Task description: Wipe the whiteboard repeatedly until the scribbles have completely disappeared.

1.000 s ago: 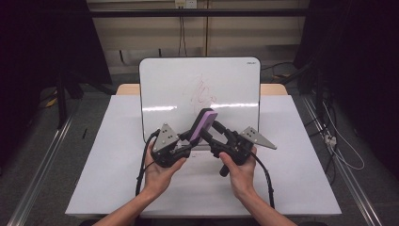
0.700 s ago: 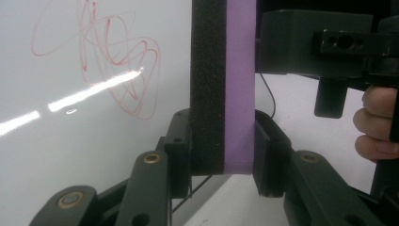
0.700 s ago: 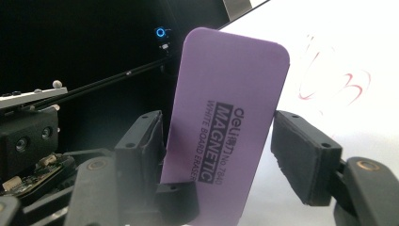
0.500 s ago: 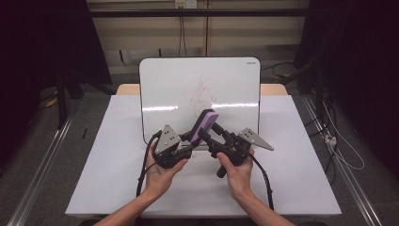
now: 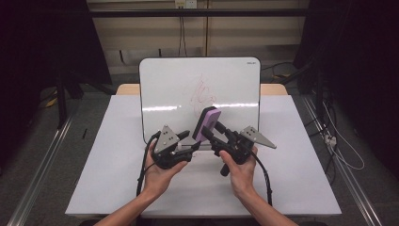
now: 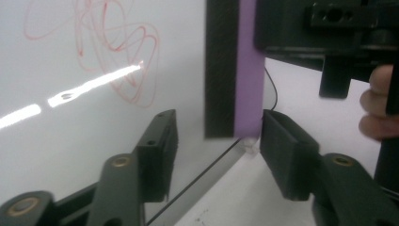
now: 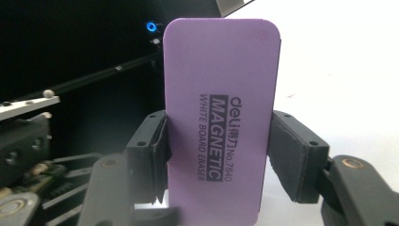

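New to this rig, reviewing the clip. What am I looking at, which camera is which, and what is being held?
There is no robot arm: a person holds a handheld two-jaw tool in each hand at a white table. The high view looks down from above the person, whose forearms come in from the bottom. The other two views come from cameras riding on each tool, looking along its black fingers.

A whiteboard with a red scribble is on the table, its far end raised.

The right gripper is shut on a purple whiteboard eraser, gripped across its long edges; its label reads "MAGNETIC".

The left gripper has just been opening. Its fingers stand apart, with the eraser's lower end in the gap, and its camera sees the eraser edge-on, with its dark felt.
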Action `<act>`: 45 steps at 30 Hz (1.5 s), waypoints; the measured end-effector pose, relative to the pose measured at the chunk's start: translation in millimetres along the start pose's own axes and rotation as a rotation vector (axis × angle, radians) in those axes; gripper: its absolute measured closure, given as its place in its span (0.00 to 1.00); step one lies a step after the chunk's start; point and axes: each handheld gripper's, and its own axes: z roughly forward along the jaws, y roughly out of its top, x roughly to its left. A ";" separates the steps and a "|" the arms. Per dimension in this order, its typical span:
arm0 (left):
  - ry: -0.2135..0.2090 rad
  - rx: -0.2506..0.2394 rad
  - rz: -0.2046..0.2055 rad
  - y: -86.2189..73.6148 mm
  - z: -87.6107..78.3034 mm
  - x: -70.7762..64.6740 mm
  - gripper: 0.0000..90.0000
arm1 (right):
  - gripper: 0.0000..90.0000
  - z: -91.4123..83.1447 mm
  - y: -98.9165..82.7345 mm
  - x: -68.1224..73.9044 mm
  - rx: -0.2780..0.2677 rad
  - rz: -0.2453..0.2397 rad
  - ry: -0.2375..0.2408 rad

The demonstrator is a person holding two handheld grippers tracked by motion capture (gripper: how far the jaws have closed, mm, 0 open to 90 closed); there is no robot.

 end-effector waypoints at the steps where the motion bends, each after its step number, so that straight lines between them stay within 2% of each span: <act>1: 0.011 0.002 -0.008 -2.0 -2.3 2.3 0.42 | 0.47 -0.8 1.7 -2.0 0.004 -0.019 -0.007; 2: 0.019 0.010 -0.008 -3.2 -3.7 4.0 0.37 | 0.47 -2.1 3.3 -4.7 0.008 -0.045 -0.021; 3: 0.027 0.020 -0.017 -5.1 -5.5 6.2 0.27 | 0.47 -3.2 5.1 -8.6 0.015 -0.058 -0.035; 5: 0.058 0.038 -0.031 -9.7 -9.7 11.7 0.24 | 0.47 -3.7 6.0 -10.5 0.016 -0.063 -0.043; 6: 0.081 0.047 -0.042 -12.0 -11.9 14.2 0.12 | 0.47 -3.9 7.6 -13.3 0.026 -0.093 -0.060; 7: 0.106 0.063 -0.053 -16.6 -16.7 19.5 0.08 | 0.47 -4.1 8.1 -14.5 0.031 -0.108 -0.067; 10: 0.113 0.072 -0.064 -20.9 -22.3 24.4 0.08 | 0.47 -4.4 8.8 -16.4 0.052 -0.125 -0.075; 13: 0.119 0.093 -0.059 -26.3 -31.7 29.7 0.06 | 0.47 -4.7 11.3 -19.0 0.074 -0.178 -0.105; 17: 0.097 0.127 -0.045 -36.5 -46.6 34.5 0.06 | 0.47 -4.3 17.4 -26.3 0.101 -0.215 -0.141; 18: 0.096 0.136 -0.051 -40.8 -51.3 35.8 0.06 | 0.47 -3.7 19.3 -27.1 0.112 -0.236 -0.154; 19: 0.098 0.140 -0.057 -43.4 -54.3 36.4 0.06 | 0.47 -2.8 22.7 -28.8 0.135 -0.296 -0.171; 20: 0.102 0.141 -0.065 -46.9 -57.9 36.7 0.06 | 0.47 -2.8 22.7 -28.8 0.135 -0.296 -0.171; 23: 0.146 0.151 -0.040 -56.2 -68.7 35.0 0.06 | 0.47 0.7 27.7 -30.5 0.185 -0.346 -0.181; 24: 0.151 0.147 -0.042 -58.8 -71.1 34.4 0.06 | 0.47 2.0 29.1 -30.8 0.196 -0.354 -0.190; 25: 0.151 0.147 -0.043 -60.5 -73.2 34.7 0.06 | 0.47 4.8 32.4 -32.0 0.232 -0.369 -0.198; 26: 0.154 0.141 -0.054 -62.8 -75.4 35.0 0.06 | 0.47 4.8 32.4 -32.0 0.232 -0.369 -0.198; 27: 0.156 0.128 -0.064 -65.2 -77.3 35.7 0.06 | 0.47 6.5 34.1 -31.8 0.255 -0.394 -0.210; 29: 0.169 0.109 -0.085 -70.5 -79.3 36.3 0.06 | 0.47 9.7 36.1 -31.0 0.258 -0.424 -0.217; 32: 0.168 0.113 -0.102 -74.2 -82.1 37.9 0.06 | 0.47 16.6 40.6 -27.7 0.291 -0.489 -0.234; 34: 0.180 0.113 -0.119 -75.6 -82.9 40.0 0.06 | 0.47 18.3 41.7 -27.1 0.303 -0.504 -0.237; 38: 0.195 0.108 -0.111 -75.7 -84.3 40.5 0.06 | 0.47 26.5 47.2 -24.5 0.342 -0.564 -0.263; 41: 0.189 0.109 -0.114 -75.8 -83.9 40.4 0.06 | 0.47 34.2 53.9 -23.2 0.370 -0.603 -0.277; 43: 0.187 0.108 -0.114 -76.0 -83.7 40.4 0.06 | 0.47 38.4 58.4 -21.4 0.383 -0.627 -0.265; 45: 0.184 0.101 -0.118 -76.0 -83.7 40.1 0.06 | 0.47 43.5 63.2 -18.1 0.402 -0.684 -0.286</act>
